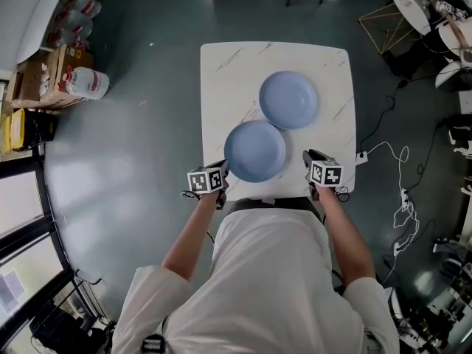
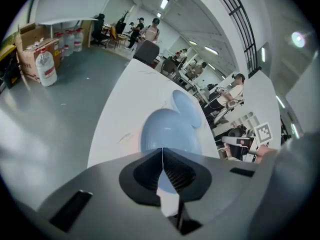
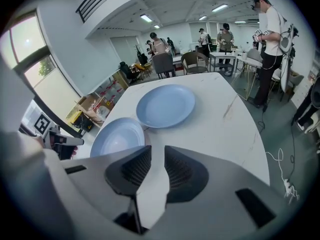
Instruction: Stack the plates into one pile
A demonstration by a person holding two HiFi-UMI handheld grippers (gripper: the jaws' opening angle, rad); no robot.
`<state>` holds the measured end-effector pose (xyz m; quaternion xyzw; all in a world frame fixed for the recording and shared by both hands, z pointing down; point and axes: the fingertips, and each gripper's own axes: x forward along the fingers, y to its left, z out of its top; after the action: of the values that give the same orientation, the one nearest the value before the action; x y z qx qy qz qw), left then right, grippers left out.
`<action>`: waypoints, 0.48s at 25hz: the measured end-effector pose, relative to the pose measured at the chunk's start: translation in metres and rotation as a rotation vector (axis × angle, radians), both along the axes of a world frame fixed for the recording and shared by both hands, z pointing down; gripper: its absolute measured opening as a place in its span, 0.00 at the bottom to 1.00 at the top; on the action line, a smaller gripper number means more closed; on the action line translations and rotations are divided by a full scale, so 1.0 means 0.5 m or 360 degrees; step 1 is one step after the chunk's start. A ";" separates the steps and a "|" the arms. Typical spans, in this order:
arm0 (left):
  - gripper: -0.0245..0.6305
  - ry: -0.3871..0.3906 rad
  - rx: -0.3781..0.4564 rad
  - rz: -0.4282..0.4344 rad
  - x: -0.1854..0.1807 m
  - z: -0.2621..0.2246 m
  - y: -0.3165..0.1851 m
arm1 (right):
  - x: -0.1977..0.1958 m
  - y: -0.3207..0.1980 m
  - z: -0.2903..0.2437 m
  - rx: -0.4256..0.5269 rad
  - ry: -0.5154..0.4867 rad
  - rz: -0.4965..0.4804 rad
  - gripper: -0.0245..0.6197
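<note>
Two light blue plates lie on a white marble-look table (image 1: 221, 80). The far plate (image 1: 288, 99) sits toward the back right, and the near plate (image 1: 254, 151) meets its rim. At the near plate's lower left edge, my left gripper (image 1: 223, 169) is shut on that rim. In the left gripper view the jaws (image 2: 162, 154) meet at the tips, with the near plate (image 2: 167, 131) running in under them and the far plate (image 2: 187, 104) behind. My right gripper (image 1: 310, 157) hovers right of the near plate, open, with only table between its jaws (image 3: 157, 156).
Cardboard boxes and water jugs (image 1: 81, 83) stand on the floor to the left. White cables and a power strip (image 1: 402, 190) trail on the floor right of the table. Chairs and desks with people fill the room behind (image 3: 200, 59).
</note>
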<state>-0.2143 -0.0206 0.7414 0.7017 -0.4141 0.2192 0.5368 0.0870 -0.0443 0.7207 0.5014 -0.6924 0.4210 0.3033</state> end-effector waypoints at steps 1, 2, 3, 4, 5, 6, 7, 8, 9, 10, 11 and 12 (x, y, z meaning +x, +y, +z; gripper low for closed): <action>0.06 0.0024 0.0012 0.0013 0.004 -0.006 -0.006 | 0.004 -0.001 -0.005 0.0003 -0.0002 0.0020 0.19; 0.06 0.0039 0.0028 0.0031 0.009 -0.011 -0.013 | 0.008 -0.001 -0.008 0.0005 -0.0004 0.0037 0.19; 0.06 0.0048 0.0051 0.0052 0.015 -0.015 -0.021 | 0.012 -0.002 -0.010 0.0008 -0.0002 0.0047 0.19; 0.06 0.0054 0.0083 0.0074 0.022 -0.021 -0.030 | 0.016 -0.001 -0.012 0.0011 0.0002 0.0048 0.19; 0.06 0.0061 0.0121 0.0096 0.030 -0.028 -0.040 | 0.020 0.000 -0.014 0.0015 0.0009 0.0041 0.19; 0.06 0.0071 0.0162 0.0116 0.040 -0.037 -0.052 | 0.025 0.000 -0.016 0.0019 0.0015 0.0032 0.19; 0.06 0.0082 0.0200 0.0134 0.050 -0.047 -0.064 | 0.031 -0.001 -0.018 0.0020 0.0021 0.0023 0.19; 0.06 0.0095 0.0233 0.0152 0.061 -0.054 -0.077 | 0.039 -0.004 -0.018 0.0021 0.0026 0.0020 0.19; 0.06 0.0109 0.0260 0.0172 0.072 -0.057 -0.088 | 0.047 -0.007 -0.017 0.0020 0.0030 0.0024 0.19; 0.06 0.0119 0.0279 0.0192 0.082 -0.058 -0.098 | 0.055 -0.011 -0.014 0.0017 0.0030 0.0033 0.19; 0.06 0.0120 0.0288 0.0209 0.091 -0.057 -0.106 | 0.061 -0.014 -0.011 0.0013 0.0027 0.0044 0.19; 0.06 0.0116 0.0288 0.0222 0.099 -0.057 -0.112 | 0.067 -0.017 -0.008 0.0010 0.0021 0.0054 0.19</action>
<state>-0.1650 -0.0765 0.7128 0.7819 -0.3627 0.1920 0.4693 0.1205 -0.0526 0.7169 0.5167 -0.6831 0.4207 0.2991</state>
